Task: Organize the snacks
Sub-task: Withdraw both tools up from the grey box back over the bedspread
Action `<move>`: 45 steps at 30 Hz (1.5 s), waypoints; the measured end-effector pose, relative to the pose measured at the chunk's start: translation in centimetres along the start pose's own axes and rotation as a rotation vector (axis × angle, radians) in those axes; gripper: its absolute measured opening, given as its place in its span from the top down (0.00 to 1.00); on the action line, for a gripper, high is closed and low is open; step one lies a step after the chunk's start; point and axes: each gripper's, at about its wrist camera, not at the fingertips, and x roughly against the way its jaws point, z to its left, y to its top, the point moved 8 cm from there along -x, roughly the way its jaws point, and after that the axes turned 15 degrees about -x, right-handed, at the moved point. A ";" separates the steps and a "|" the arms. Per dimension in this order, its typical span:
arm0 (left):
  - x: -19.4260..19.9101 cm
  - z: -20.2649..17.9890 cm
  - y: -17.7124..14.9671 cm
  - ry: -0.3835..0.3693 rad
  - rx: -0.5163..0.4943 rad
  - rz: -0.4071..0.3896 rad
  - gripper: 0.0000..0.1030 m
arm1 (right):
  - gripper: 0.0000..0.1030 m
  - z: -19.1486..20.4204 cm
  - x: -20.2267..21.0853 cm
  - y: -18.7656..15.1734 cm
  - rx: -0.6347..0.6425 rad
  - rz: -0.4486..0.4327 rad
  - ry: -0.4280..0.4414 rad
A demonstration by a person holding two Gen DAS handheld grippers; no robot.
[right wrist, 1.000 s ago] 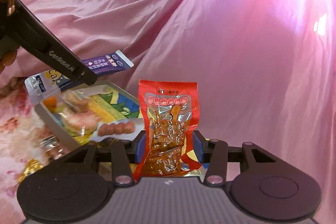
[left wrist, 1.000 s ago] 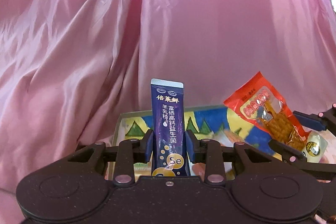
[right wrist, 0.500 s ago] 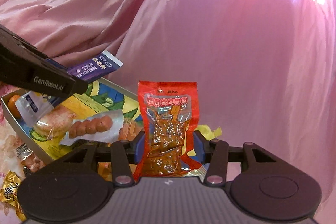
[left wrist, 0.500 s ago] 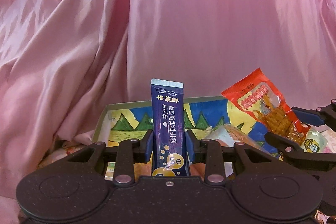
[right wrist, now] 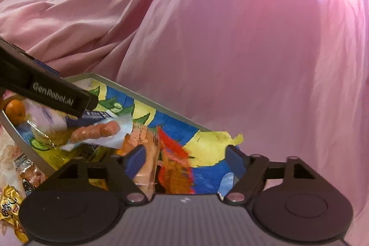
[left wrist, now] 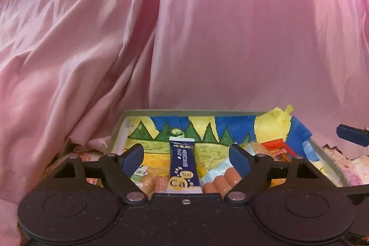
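My left gripper [left wrist: 186, 152] hangs over the snack box [left wrist: 184, 111], and its jaws are opening. The dark blue sachet stick [left wrist: 183, 165] stands loose between them, touched by neither pad, its lower end among the snacks in the box. My right gripper [right wrist: 185, 157] is over the box's right end, its jaws opening too. The red snack packet [right wrist: 175, 163] is a blur between them, free of the pads, low in the box. In the left wrist view the red packet [left wrist: 279, 149] lies at the box's right.
The box [right wrist: 161, 105] is painted inside and holds a sausage pack [right wrist: 96, 130], an orange [right wrist: 15, 108] and other packets. Several loose snacks, one in a gold wrapper [right wrist: 9, 204], lie outside its left wall. Pink cloth [left wrist: 184, 27] rises behind the box.
Both grippers went from shut to open. The blue sachet and the red packet left the pads and sank into the box. Both hands came closer over the box.
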 end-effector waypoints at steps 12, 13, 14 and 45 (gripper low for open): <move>6.0 1.7 0.5 0.046 0.004 -0.066 0.01 | 0.00 -1.2 5.2 1.9 -0.137 -0.055 0.048; 6.6 1.9 0.4 0.046 0.001 -0.070 0.01 | 0.00 -1.2 5.5 2.1 -0.150 -0.056 0.056; 7.3 2.1 0.3 0.046 -0.003 -0.074 0.01 | 0.00 -1.3 6.1 2.1 -0.165 -0.060 0.061; 17.1 4.2 -13.8 0.041 -0.054 0.124 0.01 | 0.00 1.8 18.1 -5.9 -0.209 0.035 0.137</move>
